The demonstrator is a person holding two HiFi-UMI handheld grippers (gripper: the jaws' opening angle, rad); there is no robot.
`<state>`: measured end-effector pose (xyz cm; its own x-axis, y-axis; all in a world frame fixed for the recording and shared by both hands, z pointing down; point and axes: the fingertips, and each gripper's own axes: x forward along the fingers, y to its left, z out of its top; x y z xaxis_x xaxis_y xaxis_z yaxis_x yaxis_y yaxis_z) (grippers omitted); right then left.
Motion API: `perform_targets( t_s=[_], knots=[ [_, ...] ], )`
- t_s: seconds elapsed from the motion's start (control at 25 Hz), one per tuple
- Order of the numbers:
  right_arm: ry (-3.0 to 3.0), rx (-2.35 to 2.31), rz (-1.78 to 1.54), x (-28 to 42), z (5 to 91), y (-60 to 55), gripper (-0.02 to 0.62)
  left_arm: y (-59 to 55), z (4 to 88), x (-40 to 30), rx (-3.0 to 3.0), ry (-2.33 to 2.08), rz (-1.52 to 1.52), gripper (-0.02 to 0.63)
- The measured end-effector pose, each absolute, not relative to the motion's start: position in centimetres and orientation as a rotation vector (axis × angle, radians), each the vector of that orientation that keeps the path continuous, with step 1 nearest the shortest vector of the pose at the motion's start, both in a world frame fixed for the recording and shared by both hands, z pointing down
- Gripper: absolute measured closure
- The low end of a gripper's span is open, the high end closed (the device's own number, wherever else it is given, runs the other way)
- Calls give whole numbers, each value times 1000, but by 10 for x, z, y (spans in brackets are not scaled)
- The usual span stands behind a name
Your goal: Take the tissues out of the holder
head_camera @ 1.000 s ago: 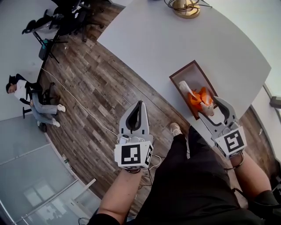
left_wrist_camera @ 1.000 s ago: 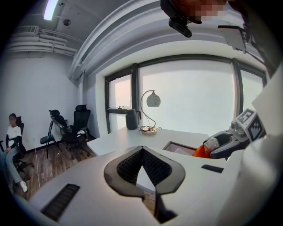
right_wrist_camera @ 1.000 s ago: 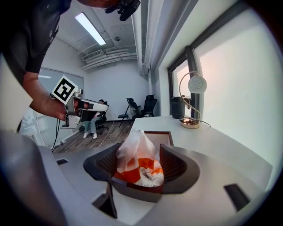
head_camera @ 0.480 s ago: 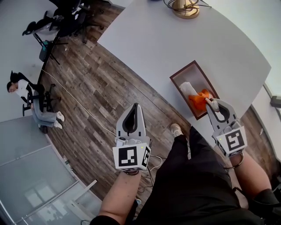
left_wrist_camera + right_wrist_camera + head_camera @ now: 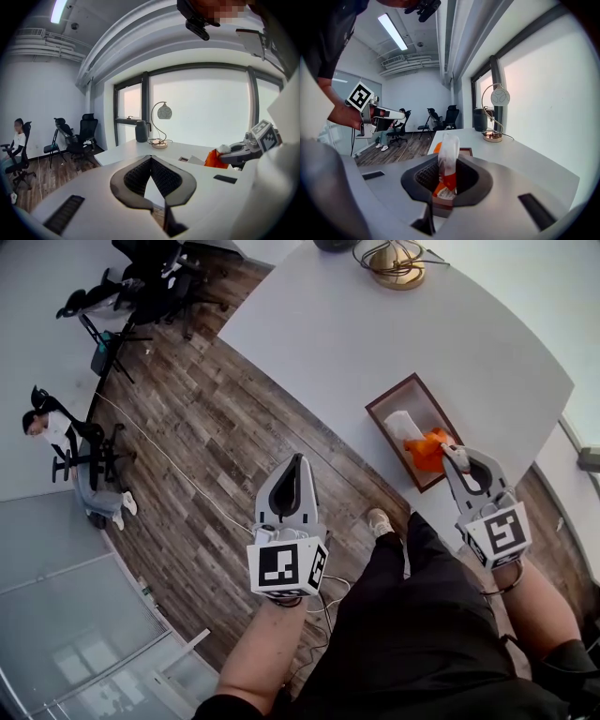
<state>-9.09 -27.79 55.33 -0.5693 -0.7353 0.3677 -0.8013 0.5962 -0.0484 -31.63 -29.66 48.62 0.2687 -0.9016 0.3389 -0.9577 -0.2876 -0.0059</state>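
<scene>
Rt tool (image 5: 454,455) nose-down, jaws just closing on tissue pkt (image 5: 427,448) at holder (image 5: 390,394)

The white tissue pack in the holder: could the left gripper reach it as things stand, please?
Probably, with a reach: the left gripper hangs shut over the floor. Bare tabletop leads to the white pack; the right gripper, jaws just closed on the orange pack, sits beside it.

Bright daylight through overexposed window (image 5: 201,112); lamp (image 5: 164,111) before it silhouetted. Ceiling light (image 5: 392,32) on. Fisheye bending, dark corners.
</scene>
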Motion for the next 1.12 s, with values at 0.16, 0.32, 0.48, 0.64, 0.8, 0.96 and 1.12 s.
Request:
perform_targets(
  t_s=[0.16, 0.32, 0.48, 0.64, 0.8, 0.96, 1.12],
  knots=[
    [-2511, 1257, 293, -86, 544, -278, 548, -294, 475, -314, 2350, -1743, 390, 601],
    [-2528, 1269, 271, -87, 529, -278, 548, -295, 460, -313, 2376, -1757, 365, 601],
    [-2535, 1266, 228, -85, 511, -278, 548, -299, 438, -312, 2400, -1781, 326, 601],
    [-2530, 1314, 226, -80, 492, -281, 548, -304, 418, -316, 2421, -1810, 293, 601],
    [-2548, 1324, 169, -75, 472, -289, 548, -314, 395, -316, 2444, -1849, 255, 601],
    [-2567, 1325, 108, -75, 450, -291, 548, -316, 375, -318, 2464, -1878, 210, 601],
    [-2574, 1359, 71, -66, 426, -293, 548, -315, 359, -314, 2483, -1899, 169, 601]
  ],
)
